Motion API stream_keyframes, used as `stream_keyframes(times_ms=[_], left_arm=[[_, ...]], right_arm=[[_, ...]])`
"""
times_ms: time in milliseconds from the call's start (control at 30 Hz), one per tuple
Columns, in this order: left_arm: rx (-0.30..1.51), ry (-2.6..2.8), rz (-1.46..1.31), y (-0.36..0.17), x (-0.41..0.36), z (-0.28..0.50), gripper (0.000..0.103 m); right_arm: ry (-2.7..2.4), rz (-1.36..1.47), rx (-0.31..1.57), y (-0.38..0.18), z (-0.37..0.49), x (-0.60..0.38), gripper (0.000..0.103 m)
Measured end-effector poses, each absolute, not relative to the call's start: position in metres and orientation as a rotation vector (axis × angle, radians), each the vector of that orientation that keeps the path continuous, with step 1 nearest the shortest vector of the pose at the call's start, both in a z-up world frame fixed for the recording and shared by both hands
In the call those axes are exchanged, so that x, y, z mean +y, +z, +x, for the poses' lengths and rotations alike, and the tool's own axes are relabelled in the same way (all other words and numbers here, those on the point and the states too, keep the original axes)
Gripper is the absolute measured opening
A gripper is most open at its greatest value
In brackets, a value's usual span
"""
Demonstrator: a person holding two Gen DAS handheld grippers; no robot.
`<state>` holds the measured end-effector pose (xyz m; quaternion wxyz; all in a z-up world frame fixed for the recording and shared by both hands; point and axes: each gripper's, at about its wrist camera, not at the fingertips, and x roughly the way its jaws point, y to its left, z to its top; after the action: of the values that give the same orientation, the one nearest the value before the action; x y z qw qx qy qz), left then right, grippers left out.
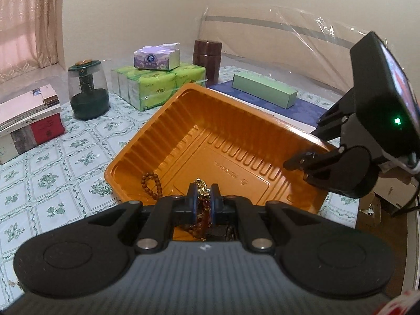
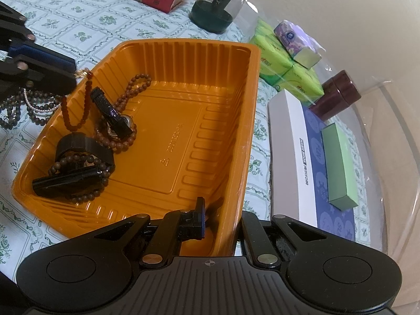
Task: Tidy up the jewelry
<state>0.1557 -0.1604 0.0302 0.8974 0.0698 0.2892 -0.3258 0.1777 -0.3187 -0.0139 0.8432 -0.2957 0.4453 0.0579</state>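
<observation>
My left gripper (image 1: 203, 197) is shut on a red-brown bead bracelet (image 1: 201, 218) with a gold charm. It holds the bracelet above the near-left part of the orange plastic tray (image 1: 183, 120). In the right wrist view the left gripper (image 2: 72, 74) comes in from the left, and the bracelet (image 2: 78, 110) hangs from it over the tray's left rim. My right gripper (image 2: 220, 220) is shut on the tray's near wall (image 2: 236, 183), with one finger inside and the other hidden outside. It also shows at the tray's right rim (image 1: 291, 162). Black watches (image 2: 113, 110) and brown bead strands (image 2: 136, 84) lie in the tray.
A pearl strand (image 2: 39, 105) and dark beads (image 2: 10, 120) lie on the floral tablecloth left of the tray. Behind it stand stacked books (image 1: 29, 120), a green glass jar (image 1: 88, 89), tissue packs (image 1: 157, 81), a brown canister (image 1: 207, 60) and a green box (image 1: 265, 90) on a white-and-blue box.
</observation>
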Motion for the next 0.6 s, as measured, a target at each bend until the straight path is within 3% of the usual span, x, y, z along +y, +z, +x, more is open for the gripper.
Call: stream_keyframes(times_ms=[167, 233, 600], left_arm=[[0.614, -0.688, 0.138, 0.027, -0.166, 0.159, 0.010], [0.623, -0.688, 0.119, 0.026, -0.162, 0.160, 0.027], [0.614, -0.424, 0.036, 0.024, -0.059, 0.152, 0.027]], right_arm=[[0.121, -0.624, 0.939, -0.014, 0.177, -0.319, 0.008], [0.121, -0.623, 0.940, -0.014, 0.177, -0.319, 0.008], [0.119, -0.624, 0.940, -0.014, 0.177, -0.319, 0.008]])
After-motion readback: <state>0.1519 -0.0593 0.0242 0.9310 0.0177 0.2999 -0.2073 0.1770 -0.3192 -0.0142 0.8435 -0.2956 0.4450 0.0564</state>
